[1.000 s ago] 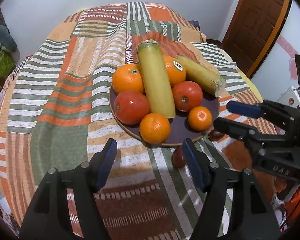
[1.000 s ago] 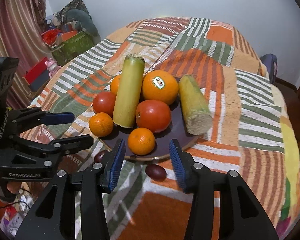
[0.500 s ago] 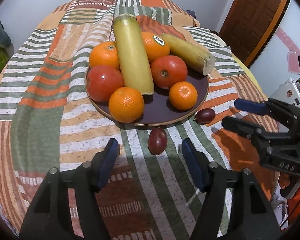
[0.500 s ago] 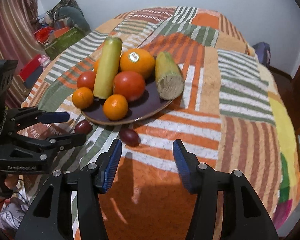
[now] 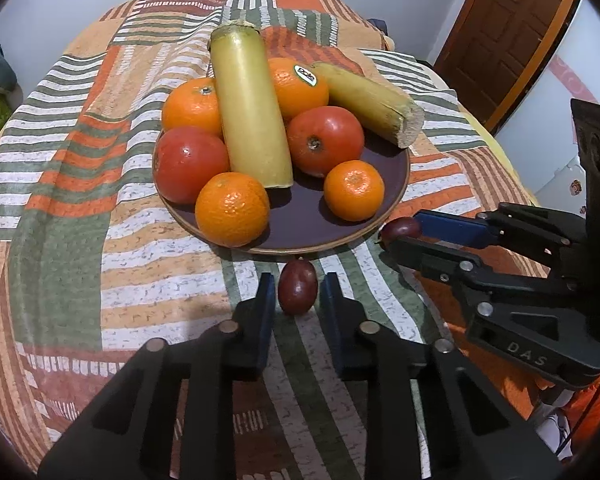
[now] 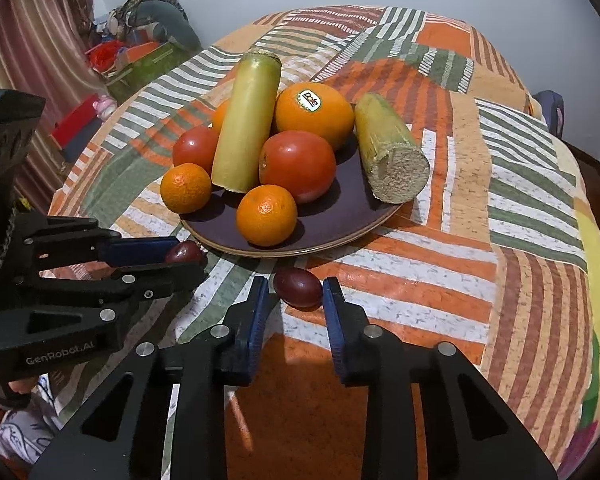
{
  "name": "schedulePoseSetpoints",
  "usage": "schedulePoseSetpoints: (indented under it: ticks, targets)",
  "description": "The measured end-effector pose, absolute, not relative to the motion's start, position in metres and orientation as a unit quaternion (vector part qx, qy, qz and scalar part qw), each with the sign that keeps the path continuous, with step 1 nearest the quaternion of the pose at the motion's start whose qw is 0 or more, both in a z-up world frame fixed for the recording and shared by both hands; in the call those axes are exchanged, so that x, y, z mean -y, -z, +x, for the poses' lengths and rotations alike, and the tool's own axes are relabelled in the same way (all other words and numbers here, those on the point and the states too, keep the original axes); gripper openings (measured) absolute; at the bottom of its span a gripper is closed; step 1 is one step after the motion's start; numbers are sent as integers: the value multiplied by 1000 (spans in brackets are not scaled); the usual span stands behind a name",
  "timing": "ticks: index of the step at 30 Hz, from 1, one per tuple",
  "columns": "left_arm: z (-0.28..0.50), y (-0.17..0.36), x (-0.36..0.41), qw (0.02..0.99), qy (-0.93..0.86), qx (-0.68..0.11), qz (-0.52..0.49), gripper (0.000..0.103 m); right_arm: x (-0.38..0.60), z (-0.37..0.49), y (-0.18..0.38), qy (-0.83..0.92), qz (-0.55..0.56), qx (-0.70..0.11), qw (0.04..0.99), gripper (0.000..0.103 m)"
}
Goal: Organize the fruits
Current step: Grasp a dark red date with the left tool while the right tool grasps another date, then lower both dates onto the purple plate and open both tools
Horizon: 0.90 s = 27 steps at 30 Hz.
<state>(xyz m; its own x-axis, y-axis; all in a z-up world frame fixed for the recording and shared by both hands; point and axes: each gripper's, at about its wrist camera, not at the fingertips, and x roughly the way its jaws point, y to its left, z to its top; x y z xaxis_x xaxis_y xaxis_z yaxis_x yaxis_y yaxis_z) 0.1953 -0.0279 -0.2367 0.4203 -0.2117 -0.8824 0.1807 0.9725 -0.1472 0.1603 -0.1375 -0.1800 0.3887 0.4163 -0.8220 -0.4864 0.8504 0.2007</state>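
A dark plate [image 5: 388, 184] holds oranges, tomatoes and two sugarcane pieces [image 5: 252, 108] on the patchwork cloth. Two dark red grapes lie on the cloth by the plate's near rim. My left gripper [image 5: 298, 292] straddles one grape [image 5: 297, 287], jaws narrowed close to its sides; contact is unclear. My right gripper [image 6: 292, 292] straddles the other grape [image 6: 298, 286], jaws close beside it, a small gap showing. Each gripper shows in the other's view, left gripper [image 6: 180, 258], right gripper [image 5: 400, 234].
The round table's edge drops off to my right [image 6: 596, 264]. Clutter and a green box [image 6: 140, 64] sit by the striped curtain on the left. A wooden door [image 5: 512, 32] stands at the far right.
Both grippers have moved forward to the grapes and their jaws have narrowed around them. The grapes have stayed on the cloth.
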Motion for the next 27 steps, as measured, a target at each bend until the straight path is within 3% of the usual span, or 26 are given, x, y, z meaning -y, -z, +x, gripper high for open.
schedulePoseSetpoints:
  ticks: [27]
  targets:
    - [210,209,38,862,120,-492,-10,19,150,173,155,-251,-22,-445,859,21]
